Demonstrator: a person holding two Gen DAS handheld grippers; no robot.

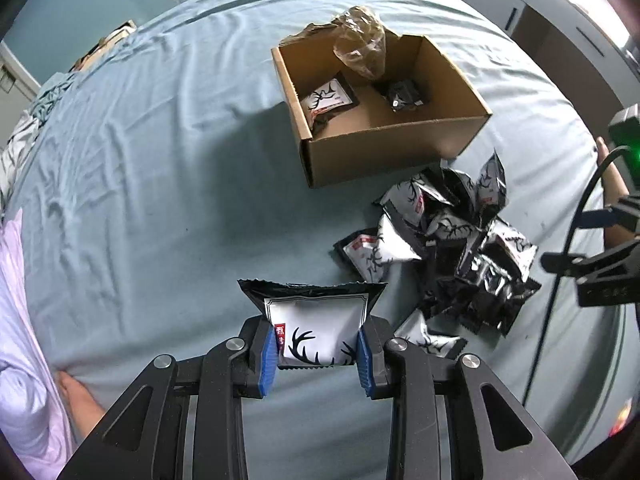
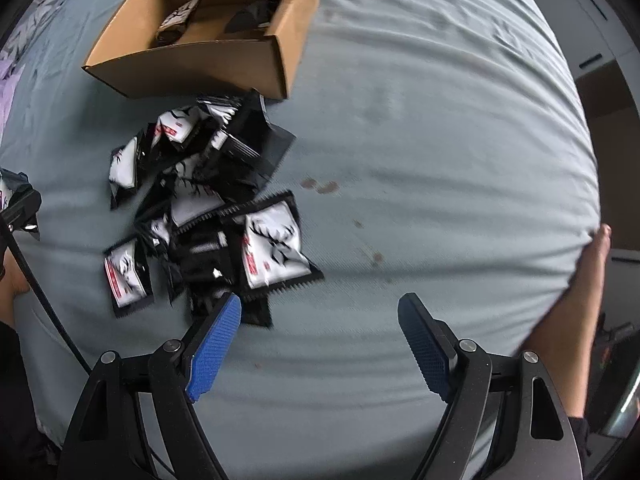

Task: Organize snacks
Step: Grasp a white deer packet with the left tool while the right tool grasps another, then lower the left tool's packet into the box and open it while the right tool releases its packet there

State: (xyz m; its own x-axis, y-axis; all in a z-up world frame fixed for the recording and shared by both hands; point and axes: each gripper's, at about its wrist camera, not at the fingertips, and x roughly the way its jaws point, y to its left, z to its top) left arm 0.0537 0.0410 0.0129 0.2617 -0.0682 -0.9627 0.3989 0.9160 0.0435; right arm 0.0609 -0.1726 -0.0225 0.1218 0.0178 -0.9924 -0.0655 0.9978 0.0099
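The left gripper (image 1: pixel 316 346) is clamped on a black-and-white foil snack packet printed with dark antlers and a red label (image 1: pixel 314 326), its blue ribbed pads (image 1: pixel 267 360) pressing the packet's two sides; the packet sits at 6 o'clock in the left wrist view, held above the pale blue wrinkled bedsheet (image 1: pixel 160 184). At 1 o'clock in that view stands an open brown cardboard box (image 1: pixel 384 148) resting on the bed. Inside it lie one matching antler packet (image 1: pixel 328 100) against the left wall, a small dark packet (image 1: pixel 404 96) toward the right, and a crumpled brown translucent plastic bag (image 1: pixel 362 40) leaning on the far rim. At 3 o'clock, just beside the box's near corner, is a loose heap of the same black-and-white packets (image 1: pixel 444 248), overlapping one another at mixed angles.

The right gripper (image 2: pixel 320 308) hangs with its jaws spread wide and nothing between them, its blue left pad (image 2: pixel 214 352) close to the nearest edge of the heap (image 2: pixel 200 208), which spreads toward 10 o'clock in the right wrist view; whether the pad touches a packet cannot be told. The cardboard box (image 2: pixel 192 68) sits at 11 o'clock there, just beyond the heap. The view is slightly blurred
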